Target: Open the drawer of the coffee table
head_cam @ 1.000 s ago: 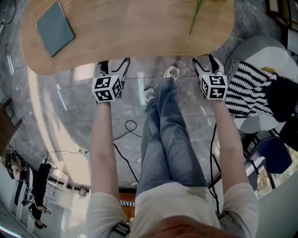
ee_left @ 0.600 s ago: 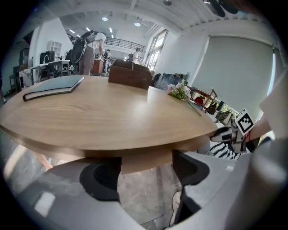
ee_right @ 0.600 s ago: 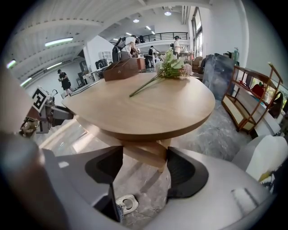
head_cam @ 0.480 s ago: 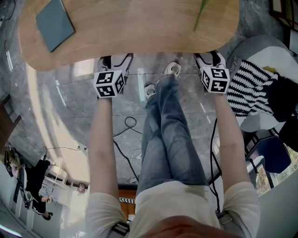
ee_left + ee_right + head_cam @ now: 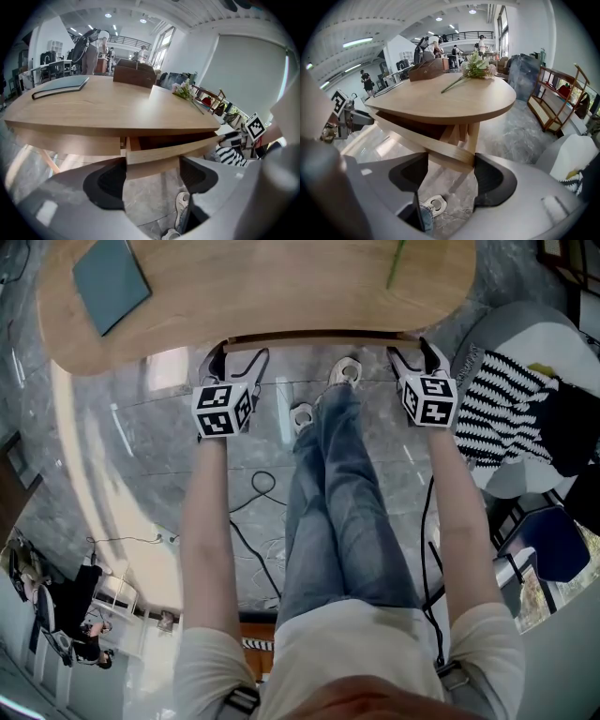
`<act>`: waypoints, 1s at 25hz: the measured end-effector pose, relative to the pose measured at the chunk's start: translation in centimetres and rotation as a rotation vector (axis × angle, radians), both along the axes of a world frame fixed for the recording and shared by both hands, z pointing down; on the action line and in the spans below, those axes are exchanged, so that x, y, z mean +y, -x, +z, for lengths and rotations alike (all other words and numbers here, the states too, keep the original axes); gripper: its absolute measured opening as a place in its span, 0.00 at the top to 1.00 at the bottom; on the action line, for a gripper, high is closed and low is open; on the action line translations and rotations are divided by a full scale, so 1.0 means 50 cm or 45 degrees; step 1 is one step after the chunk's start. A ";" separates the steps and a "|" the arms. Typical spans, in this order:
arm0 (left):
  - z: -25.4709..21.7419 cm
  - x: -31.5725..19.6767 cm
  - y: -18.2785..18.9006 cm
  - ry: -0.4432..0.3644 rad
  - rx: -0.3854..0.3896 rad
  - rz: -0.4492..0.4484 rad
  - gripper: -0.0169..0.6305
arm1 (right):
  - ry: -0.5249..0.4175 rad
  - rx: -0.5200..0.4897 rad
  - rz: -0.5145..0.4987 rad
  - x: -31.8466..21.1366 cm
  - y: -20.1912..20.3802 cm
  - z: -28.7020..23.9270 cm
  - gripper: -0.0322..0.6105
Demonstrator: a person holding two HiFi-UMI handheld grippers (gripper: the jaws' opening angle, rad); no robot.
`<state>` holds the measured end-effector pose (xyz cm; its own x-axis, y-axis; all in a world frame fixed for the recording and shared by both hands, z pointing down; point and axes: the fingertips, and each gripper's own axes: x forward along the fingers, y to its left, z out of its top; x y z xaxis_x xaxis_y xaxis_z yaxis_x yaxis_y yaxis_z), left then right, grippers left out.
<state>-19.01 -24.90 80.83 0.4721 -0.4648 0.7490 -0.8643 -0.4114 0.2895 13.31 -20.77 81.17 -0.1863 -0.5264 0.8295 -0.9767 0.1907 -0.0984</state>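
The oval wooden coffee table (image 5: 262, 296) fills the top of the head view. Its drawer front (image 5: 319, 337) stands a little way out from under the near edge, with a dark gap behind it. My left gripper (image 5: 236, 356) is at the drawer's left end and my right gripper (image 5: 413, 352) at its right end. In the left gripper view the drawer front's left end (image 5: 157, 154) lies across the wide gap of my left gripper (image 5: 152, 177). In the right gripper view its right end (image 5: 445, 152) lies across my right gripper (image 5: 451, 177). Neither pair of jaws pinches anything.
A teal notebook (image 5: 111, 279) and a flower stem (image 5: 397, 263) lie on the tabletop. The person's crossed legs (image 5: 337, 502) and shoes are between the grippers. A black-and-white striped cushion (image 5: 502, 418) sits on a seat at the right. Cables (image 5: 262, 493) run over the grey floor.
The drawer front has come out from under the table edge, showing a dark gap. Both grippers have drawn back a little toward the person with it.
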 end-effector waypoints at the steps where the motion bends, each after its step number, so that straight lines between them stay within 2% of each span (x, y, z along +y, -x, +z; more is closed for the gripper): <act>1: 0.000 0.008 0.000 0.003 -0.001 0.000 0.41 | 0.003 0.001 0.001 0.008 0.000 0.000 0.47; 13: 0.006 0.132 0.012 0.100 -0.030 -0.004 0.41 | 0.089 0.016 -0.007 0.124 0.011 0.006 0.47; 25: 0.014 0.240 0.027 0.134 -0.045 0.012 0.41 | 0.126 0.027 0.005 0.236 0.026 0.016 0.47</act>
